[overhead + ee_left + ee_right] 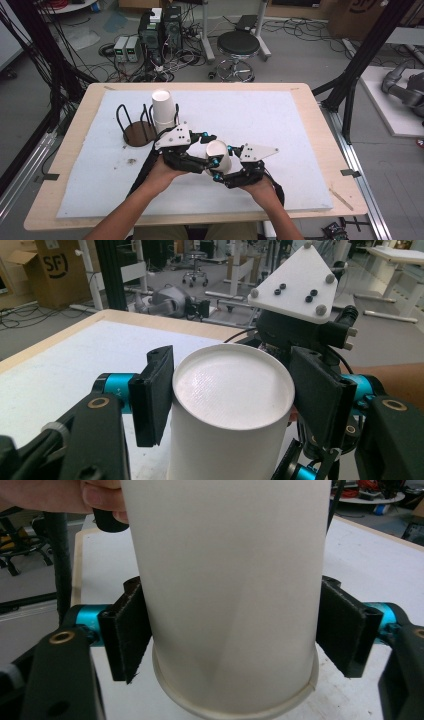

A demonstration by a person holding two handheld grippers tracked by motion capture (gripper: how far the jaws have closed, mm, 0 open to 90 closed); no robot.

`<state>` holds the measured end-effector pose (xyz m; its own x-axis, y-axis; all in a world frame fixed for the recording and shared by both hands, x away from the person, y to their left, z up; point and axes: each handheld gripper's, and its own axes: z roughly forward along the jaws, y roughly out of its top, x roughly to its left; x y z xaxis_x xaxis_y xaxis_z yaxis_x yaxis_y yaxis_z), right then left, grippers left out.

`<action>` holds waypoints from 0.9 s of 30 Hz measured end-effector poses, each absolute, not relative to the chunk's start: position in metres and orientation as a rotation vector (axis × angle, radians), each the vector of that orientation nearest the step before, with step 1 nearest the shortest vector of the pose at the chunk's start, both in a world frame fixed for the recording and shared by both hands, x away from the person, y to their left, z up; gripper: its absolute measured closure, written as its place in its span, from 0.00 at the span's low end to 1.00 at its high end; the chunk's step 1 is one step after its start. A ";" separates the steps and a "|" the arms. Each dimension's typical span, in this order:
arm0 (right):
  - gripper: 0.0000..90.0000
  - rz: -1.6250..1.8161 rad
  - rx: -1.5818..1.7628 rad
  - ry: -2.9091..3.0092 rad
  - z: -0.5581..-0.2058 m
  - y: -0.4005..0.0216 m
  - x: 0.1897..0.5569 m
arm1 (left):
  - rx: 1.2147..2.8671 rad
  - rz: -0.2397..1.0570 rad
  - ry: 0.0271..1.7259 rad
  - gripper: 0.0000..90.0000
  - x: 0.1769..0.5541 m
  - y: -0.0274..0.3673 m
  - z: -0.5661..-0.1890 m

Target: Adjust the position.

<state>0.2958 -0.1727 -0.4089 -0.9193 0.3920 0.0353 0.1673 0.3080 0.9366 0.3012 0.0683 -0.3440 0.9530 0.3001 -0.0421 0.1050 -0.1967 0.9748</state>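
Observation:
A white paper cup (218,151) hangs upside down over the mat, between both grippers. In the left gripper view its closed base (232,385) faces up, and my left gripper (232,400) is shut on it just below the base, one pad on each side. From the opposite side my right gripper (223,163) reaches around the same cup. In the right gripper view the cup (230,570) has its rolled rim lowest, and both pads (127,635) of the right gripper (235,630) lie against its walls just above the rim.
A stack of white cups (164,110) stands in a black wire holder (136,131) with a round brown base, behind and left of the hands. A white foam mat (280,120) covers the wooden table. A stool (238,46) and electronics stand on the floor beyond.

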 end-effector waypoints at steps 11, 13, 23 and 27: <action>0.35 1.588 0.469 2.431 -0.408 -0.175 0.296 | 1.797 0.159 0.326 0.34 0.301 0.070 -0.347; 0.35 1.566 0.456 2.449 -0.406 -0.176 0.296 | 1.813 0.145 0.354 0.18 0.302 0.072 -0.348; 0.35 1.342 0.354 2.552 -0.393 -0.178 0.300 | 1.915 0.110 0.328 0.17 0.304 0.085 -0.347; 0.35 1.261 0.312 2.570 -0.382 -0.175 0.301 | 1.952 0.093 0.320 0.17 0.306 0.088 -0.346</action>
<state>0.3014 -0.1748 -0.3816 -0.9428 0.3036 -0.1378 0.0769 0.6002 0.7962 0.3063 0.0879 -0.3458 0.9603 0.2661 -0.0836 0.1797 -0.3612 0.9150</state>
